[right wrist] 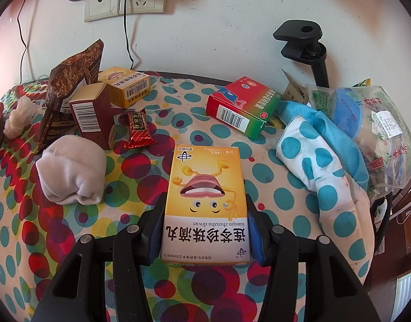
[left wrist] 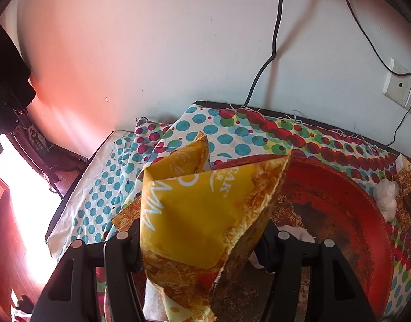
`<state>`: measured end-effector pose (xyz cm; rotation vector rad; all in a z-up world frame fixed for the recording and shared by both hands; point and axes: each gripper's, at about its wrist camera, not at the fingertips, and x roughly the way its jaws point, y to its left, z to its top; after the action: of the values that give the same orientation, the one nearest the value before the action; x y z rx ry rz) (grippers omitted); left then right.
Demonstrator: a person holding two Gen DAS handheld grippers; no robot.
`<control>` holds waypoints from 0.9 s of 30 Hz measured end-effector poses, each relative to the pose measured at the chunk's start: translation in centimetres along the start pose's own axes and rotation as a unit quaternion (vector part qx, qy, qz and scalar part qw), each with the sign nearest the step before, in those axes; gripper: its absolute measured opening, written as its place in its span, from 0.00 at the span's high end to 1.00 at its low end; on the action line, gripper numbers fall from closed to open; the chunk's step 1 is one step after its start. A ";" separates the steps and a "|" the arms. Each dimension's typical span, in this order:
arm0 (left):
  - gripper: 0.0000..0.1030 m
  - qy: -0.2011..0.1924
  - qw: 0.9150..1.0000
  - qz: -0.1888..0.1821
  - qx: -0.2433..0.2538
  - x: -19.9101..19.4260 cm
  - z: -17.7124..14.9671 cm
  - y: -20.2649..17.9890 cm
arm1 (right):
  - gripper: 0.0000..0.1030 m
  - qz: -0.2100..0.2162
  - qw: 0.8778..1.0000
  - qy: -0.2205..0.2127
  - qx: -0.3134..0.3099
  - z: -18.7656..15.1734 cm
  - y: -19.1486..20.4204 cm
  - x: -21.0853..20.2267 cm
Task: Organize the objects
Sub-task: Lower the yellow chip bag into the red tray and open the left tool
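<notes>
Sorting is under way on both sides. Our left gripper [left wrist: 200, 244] has its fingers closed on a yellow snack packet [left wrist: 194, 212], held upright above the red tray [left wrist: 339, 187], probably so it can drop in beside the white cloth already lying there. Our right gripper [right wrist: 205, 228] has its fingers pressed against the long sides of a yellow medicine box [right wrist: 205, 204], kept flat just over the dotted cloth on the desk [right wrist: 280, 196]; that grip should let us carry it level. A matching yellow box [right wrist: 127, 86] sits far left near the brown box [right wrist: 91, 114], a likely partner for grouping.
</notes>
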<state>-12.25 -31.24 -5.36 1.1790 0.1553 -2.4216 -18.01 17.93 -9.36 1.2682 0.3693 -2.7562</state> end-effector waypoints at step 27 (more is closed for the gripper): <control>0.23 -0.045 0.997 -0.065 -0.009 -3.5 0.1 -2.5 | 0.52 -0.005 1.000 -0.001 -0.002 -0.3 0.6 0.0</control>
<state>-11.53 -27.83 -2.82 1.0815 0.2313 -2.5742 -17.68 17.43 -9.67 1.2673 0.3805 -2.7628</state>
